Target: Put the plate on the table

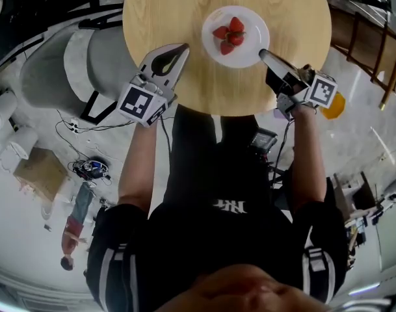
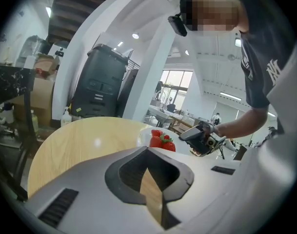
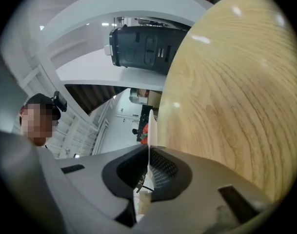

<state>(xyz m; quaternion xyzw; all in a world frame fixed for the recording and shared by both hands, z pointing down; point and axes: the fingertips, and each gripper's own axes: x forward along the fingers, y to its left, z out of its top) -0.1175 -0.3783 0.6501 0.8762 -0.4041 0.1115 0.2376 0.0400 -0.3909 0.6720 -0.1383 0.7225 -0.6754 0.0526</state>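
- Person's dark shirt (image 1: 230, 239) fills the near view; both forearms reach to the round table (image 1: 295, 18).
- Right gripper (image 1: 263, 52) has its jaws closed on the rim of the plate (image 1: 250, 25); an edge grip likely keeps the strawberries (image 1: 228, 36) level.
- The plate looks flat on the tabletop; only letting go seems left.
- Left gripper (image 1: 181, 49) hangs over the near-left edge, jaws together on nothing; apparently idle.

White NY-style monogram (image 2: 273, 71) on the dark shirt (image 2: 258, 43), chest side; seen again upside down in the head view, smaller, letters hard to make out there.
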